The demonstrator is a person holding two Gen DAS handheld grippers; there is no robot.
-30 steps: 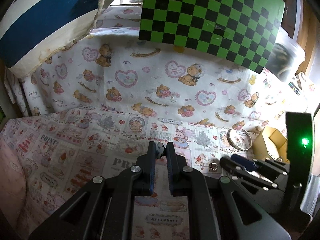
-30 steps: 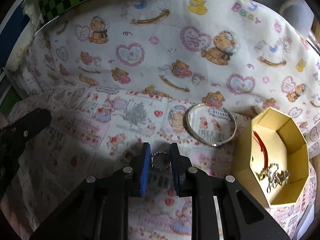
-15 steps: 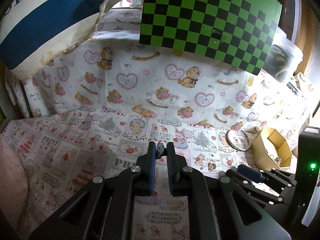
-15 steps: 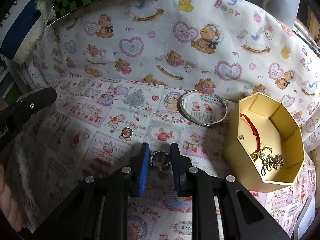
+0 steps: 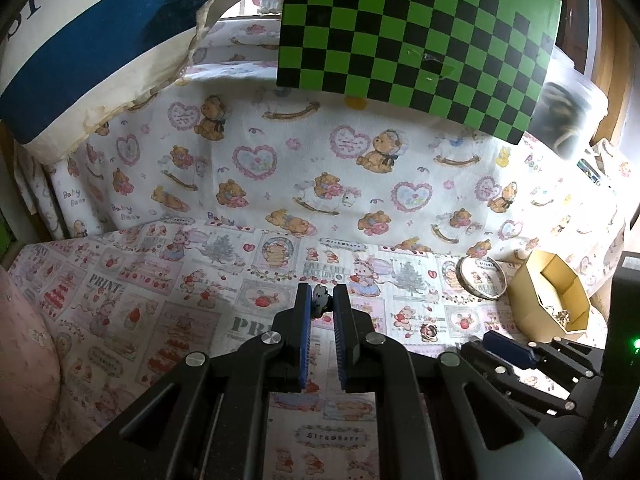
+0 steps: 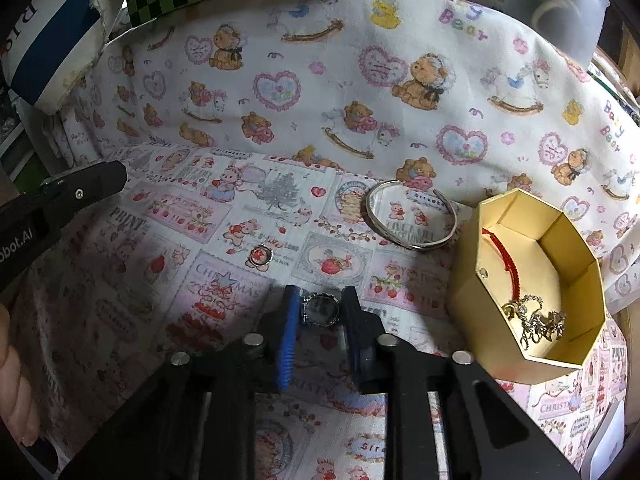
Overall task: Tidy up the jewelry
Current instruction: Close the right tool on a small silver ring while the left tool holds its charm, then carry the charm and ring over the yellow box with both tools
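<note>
**Rings in both claws above the printed cloth**

A cloth (image 5: 132, 312) printed with strawberries and lettering covers the flat surface, with a teddy-bear sheet (image 5: 320, 168) rising behind it and a green-and-black checkerboard (image 5: 416, 40) at 12 o'clock.

Left wrist view: the left gripper (image 5: 320, 304) is narrowed onto a small dark piece of jewelry (image 5: 319, 303) pinched at its fingertips, above the cloth. At 3 o'clock lie a silver bangle (image 5: 482, 278) and, just beside it, an octagonal yellow box (image 5: 550, 300). The right gripper (image 5: 506, 354) shows at 4 o'clock.

Right wrist view: the right gripper (image 6: 320, 312) clamps a silver ring (image 6: 320, 311) between its fingertips. A smaller ring (image 6: 260, 256) lies on the cloth at 10 o'clock from it. The bangle (image 6: 412, 216) sits at 1 o'clock, touching or nearly touching the box (image 6: 500, 344), which holds a red cord (image 6: 508, 264) and a chain (image 6: 536, 322).
</note>
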